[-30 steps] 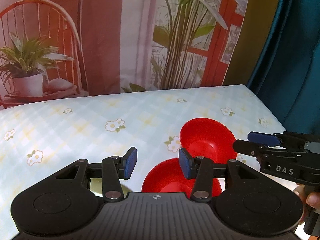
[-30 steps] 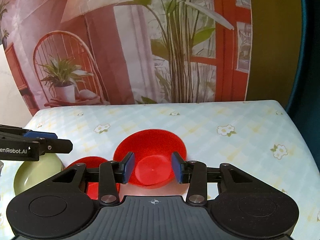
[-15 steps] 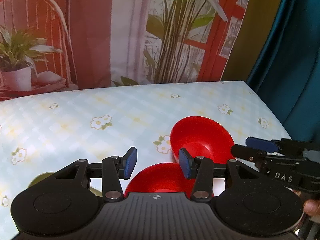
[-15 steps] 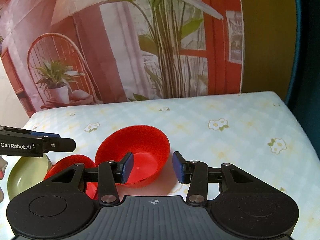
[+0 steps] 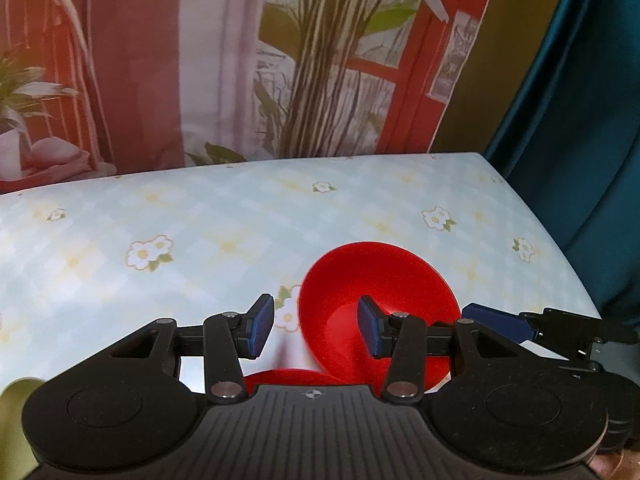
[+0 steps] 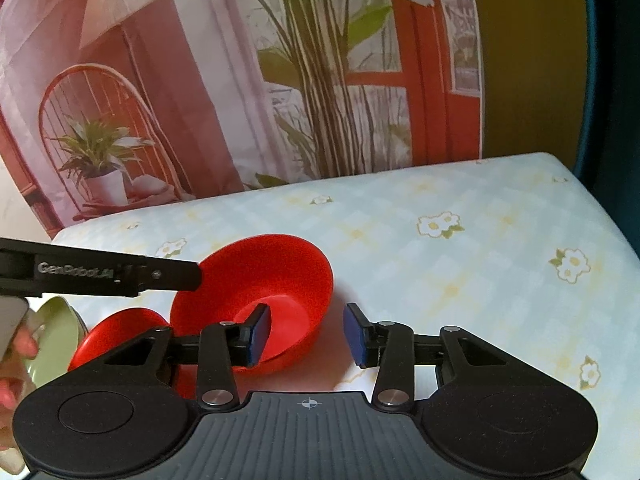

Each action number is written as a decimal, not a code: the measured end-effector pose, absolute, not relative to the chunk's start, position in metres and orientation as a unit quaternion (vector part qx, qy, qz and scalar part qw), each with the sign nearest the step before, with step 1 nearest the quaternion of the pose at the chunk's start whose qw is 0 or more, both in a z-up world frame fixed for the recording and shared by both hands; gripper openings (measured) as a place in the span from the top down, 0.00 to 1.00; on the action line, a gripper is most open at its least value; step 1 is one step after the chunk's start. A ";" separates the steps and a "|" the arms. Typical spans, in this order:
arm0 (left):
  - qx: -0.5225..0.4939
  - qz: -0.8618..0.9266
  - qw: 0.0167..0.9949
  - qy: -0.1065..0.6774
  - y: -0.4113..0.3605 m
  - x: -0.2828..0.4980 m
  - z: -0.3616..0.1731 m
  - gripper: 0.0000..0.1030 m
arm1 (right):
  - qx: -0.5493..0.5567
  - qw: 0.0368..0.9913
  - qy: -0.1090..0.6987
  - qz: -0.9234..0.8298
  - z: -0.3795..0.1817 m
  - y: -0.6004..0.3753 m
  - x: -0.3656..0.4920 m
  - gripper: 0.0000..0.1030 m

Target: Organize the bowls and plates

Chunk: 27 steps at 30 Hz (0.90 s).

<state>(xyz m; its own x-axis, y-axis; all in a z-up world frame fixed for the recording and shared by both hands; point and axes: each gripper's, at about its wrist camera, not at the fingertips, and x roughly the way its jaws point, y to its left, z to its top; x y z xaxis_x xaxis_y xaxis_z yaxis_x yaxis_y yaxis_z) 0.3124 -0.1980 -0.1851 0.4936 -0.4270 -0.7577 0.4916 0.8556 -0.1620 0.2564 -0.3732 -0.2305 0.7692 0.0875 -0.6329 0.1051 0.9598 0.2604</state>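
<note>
A red bowl (image 5: 376, 280) sits tilted on the flowered tablecloth; it also shows in the right wrist view (image 6: 256, 280). My left gripper (image 5: 316, 332) is open, its left rim between the pads. My right gripper (image 6: 306, 336) is open, its left pad inside the bowl, its right pad outside the right rim. A second red bowl (image 6: 116, 332) lies beside it at left, a sliver also in the left wrist view (image 5: 288, 378). A green bowl (image 6: 56, 336) sits further left. The other gripper shows in each view: the right one (image 5: 520, 328) and the left one (image 6: 120, 274).
The table (image 6: 480, 264) carries a pale checked cloth with daisies. A printed backdrop of a chair and plants hangs behind it. A dark teal curtain (image 5: 580, 120) hangs at the right edge. A hand (image 6: 16, 352) shows at the far left.
Both grippers have moved in on the red bowl from either side. The bowl has tipped up and now leans over the second red bowl. Both stay open.
</note>
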 end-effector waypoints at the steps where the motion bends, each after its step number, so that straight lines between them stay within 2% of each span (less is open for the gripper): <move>1: 0.039 -0.267 0.862 0.430 -0.200 0.314 -0.186 0.53 | 0.144 0.929 0.341 -0.006 -0.232 -0.374 0.256 0.66; 11: 0.045 -0.271 0.852 0.445 -0.203 0.314 -0.197 0.54 | 0.169 0.924 0.343 -0.004 -0.240 -0.380 0.252 0.71; 13: 0.050 -0.276 0.851 0.444 -0.205 0.314 -0.197 0.71 | 0.172 0.924 0.343 -0.002 -0.240 -0.380 0.252 0.75; 15: 0.065 -0.275 0.852 0.441 -0.206 0.312 -0.198 0.75 | 0.176 0.923 0.342 0.002 -0.240 -0.379 0.251 0.82; 17: 0.066 -0.277 0.853 0.438 -0.205 0.312 -0.198 0.77 | 0.175 0.924 0.341 0.001 -0.240 -0.377 0.251 0.84; 19: 0.065 -0.276 0.853 0.439 -0.204 0.312 -0.198 0.83 | 0.177 0.924 0.339 -0.001 -0.241 -0.377 0.251 0.84; 27: 0.064 -0.288 0.858 0.421 -0.207 0.306 -0.190 0.84 | 0.181 0.927 0.328 -0.017 -0.237 -0.385 0.248 0.87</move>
